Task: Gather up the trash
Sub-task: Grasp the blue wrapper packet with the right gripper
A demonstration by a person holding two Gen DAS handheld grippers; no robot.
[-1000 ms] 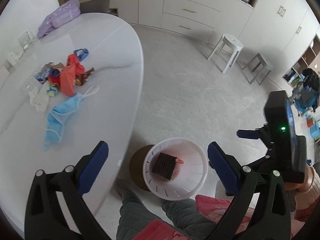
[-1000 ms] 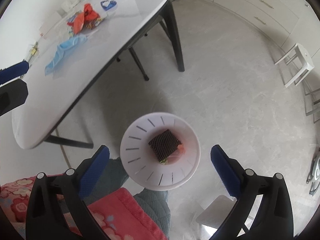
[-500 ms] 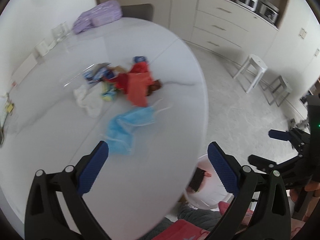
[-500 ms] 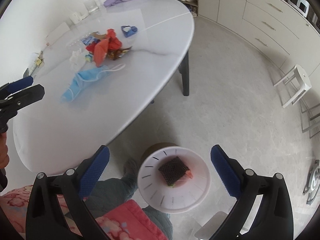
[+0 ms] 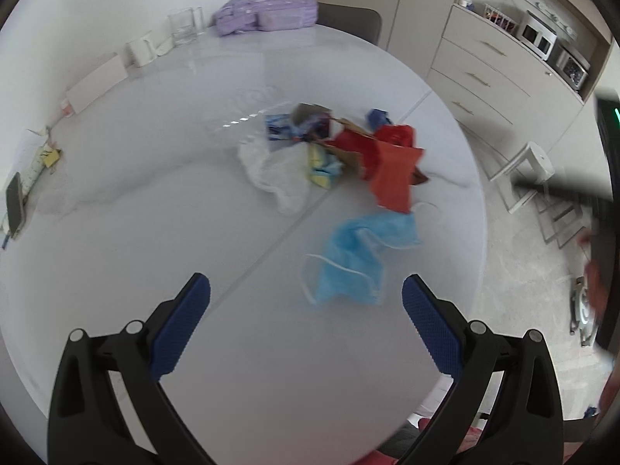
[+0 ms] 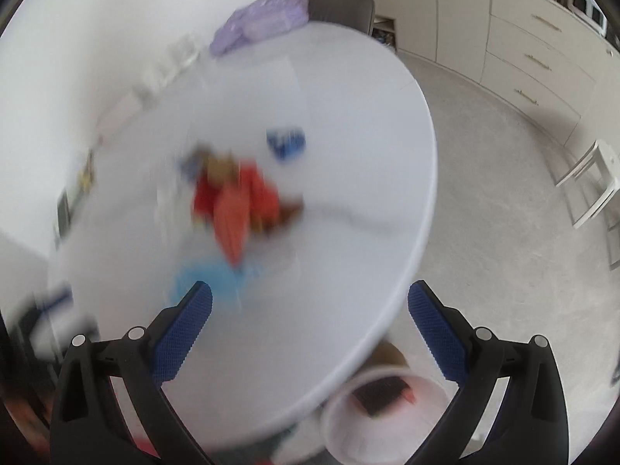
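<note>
Trash lies in a loose heap on the white oval counter (image 5: 155, 201), a little beyond both of my grippers. Nearest to my left gripper (image 5: 306, 296) is a crumpled light-blue face mask (image 5: 358, 261) with thin white ear loops; it lies just in front of the gap between the blue ribbed pads and touches neither. Behind the mask there is a bright red-orange plastic bag (image 5: 389, 168), folded and wrinkled, with brown paper scraps (image 5: 348, 155) at its edge. To the left of the bag I see a white crumpled tissue (image 5: 275, 174), a small yellow and blue wrapper (image 5: 321, 164), and further back a blue printed packet (image 5: 281, 130).

My left gripper is spread wide and holds nothing. My right gripper (image 6: 310, 302) is spread wide too, with nothing between its pads. The right wrist view is strongly blurred, so the heap shows there only as red, orange and blue patches. Below the counter edge, near my right gripper, stands a round white plastic bin (image 6: 348, 422) on the floor, and inside it I can see a dark square piece (image 6: 378, 391) with something pink beside it.

A lilac bag (image 5: 267, 9) lies at the far end of the counter, well apart from the trash.
</note>
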